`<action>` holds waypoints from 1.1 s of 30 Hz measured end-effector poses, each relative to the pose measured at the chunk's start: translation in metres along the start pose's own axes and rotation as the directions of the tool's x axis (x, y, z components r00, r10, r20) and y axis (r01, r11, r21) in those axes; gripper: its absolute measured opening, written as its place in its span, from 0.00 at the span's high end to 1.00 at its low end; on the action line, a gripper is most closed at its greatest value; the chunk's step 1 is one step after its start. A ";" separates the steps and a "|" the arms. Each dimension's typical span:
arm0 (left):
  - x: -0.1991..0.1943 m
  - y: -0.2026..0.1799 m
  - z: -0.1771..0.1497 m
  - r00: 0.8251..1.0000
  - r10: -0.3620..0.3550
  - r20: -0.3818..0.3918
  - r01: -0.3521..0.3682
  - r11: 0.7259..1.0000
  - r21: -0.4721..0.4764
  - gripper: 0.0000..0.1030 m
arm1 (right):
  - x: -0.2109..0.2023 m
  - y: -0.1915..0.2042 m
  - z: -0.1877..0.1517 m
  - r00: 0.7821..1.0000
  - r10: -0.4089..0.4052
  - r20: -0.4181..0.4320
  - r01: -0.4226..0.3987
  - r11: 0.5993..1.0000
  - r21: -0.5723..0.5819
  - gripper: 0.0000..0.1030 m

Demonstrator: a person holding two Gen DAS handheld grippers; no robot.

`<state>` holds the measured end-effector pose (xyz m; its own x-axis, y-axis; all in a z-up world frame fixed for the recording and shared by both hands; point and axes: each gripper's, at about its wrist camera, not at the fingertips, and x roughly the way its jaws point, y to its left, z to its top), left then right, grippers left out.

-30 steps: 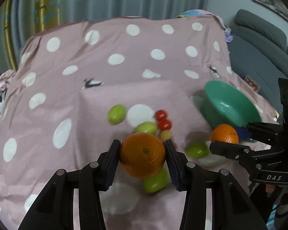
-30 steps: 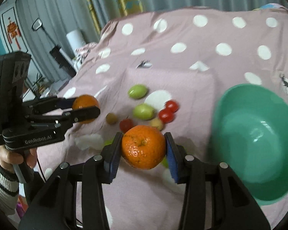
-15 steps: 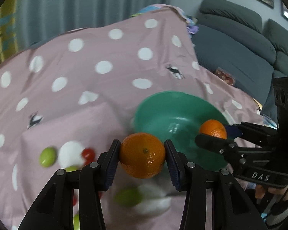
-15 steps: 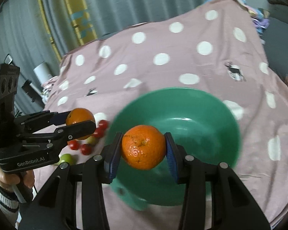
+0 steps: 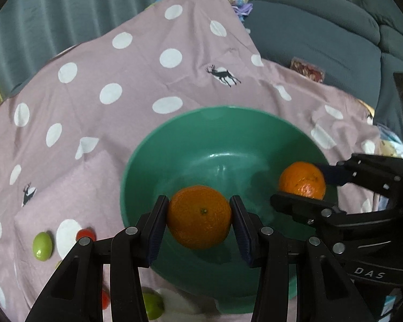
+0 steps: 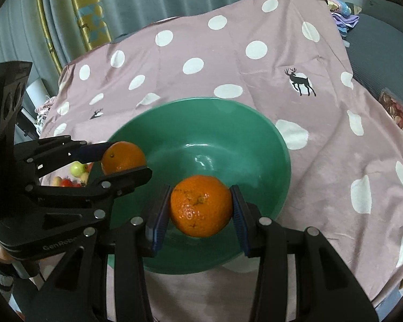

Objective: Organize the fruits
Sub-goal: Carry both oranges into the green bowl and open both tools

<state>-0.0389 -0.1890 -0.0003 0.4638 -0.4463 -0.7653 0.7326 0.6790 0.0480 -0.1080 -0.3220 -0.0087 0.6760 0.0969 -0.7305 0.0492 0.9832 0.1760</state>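
My left gripper (image 5: 199, 216) is shut on an orange (image 5: 198, 216) and holds it above the near part of a green bowl (image 5: 190, 139). My right gripper (image 6: 200, 206) is shut on a second orange (image 6: 200, 206) above the same bowl (image 6: 255, 123). In the left wrist view the right gripper (image 5: 303, 185) with its orange (image 5: 301, 179) comes in over the bowl's right rim. In the right wrist view the left gripper (image 6: 121, 158) with its orange (image 6: 123, 157) is over the bowl's left rim. The bowl's inside looks empty.
The bowl rests on a pink cloth (image 5: 107, 61) with white dots. Left of the bowl lie small green fruits (image 5: 42, 246) and red tomatoes (image 5: 85, 233); they also show in the right wrist view (image 6: 76, 167). A grey sofa (image 5: 322, 26) stands to the right.
Both grippers have carried their oranges from over the loose fruit to above the green bowl, which now fills the middle of both views. Both stay shut on their oranges.
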 end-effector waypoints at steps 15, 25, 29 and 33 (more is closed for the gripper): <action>0.001 0.009 -0.005 0.999 0.039 0.028 -0.038 0.998 -0.050 0.55 | 0.001 0.004 -0.002 0.999 -0.036 -0.010 0.035 0.999 -0.028 0.57; -0.037 0.015 -0.010 0.987 0.118 0.109 -0.109 0.991 -0.081 0.41 | -0.029 0.025 0.005 0.997 0.009 0.078 -0.006 0.999 -0.040 0.48; -0.054 0.020 -0.015 0.977 0.172 0.125 -0.160 0.982 -0.100 0.35 | -0.041 0.041 0.005 0.995 0.022 0.099 -0.016 0.998 -0.065 0.42; -0.074 0.027 -0.026 0.963 0.216 0.164 -0.197 0.973 -0.124 0.18 | -0.049 0.055 0.005 0.992 0.040 0.116 -0.030 0.996 -0.082 0.37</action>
<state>-0.0667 -0.1222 0.0409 0.6863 -0.3790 -0.6208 0.5593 0.8206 0.1175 -0.1353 -0.2733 0.0403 0.7579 0.1173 -0.6417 -0.0320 0.9892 0.1431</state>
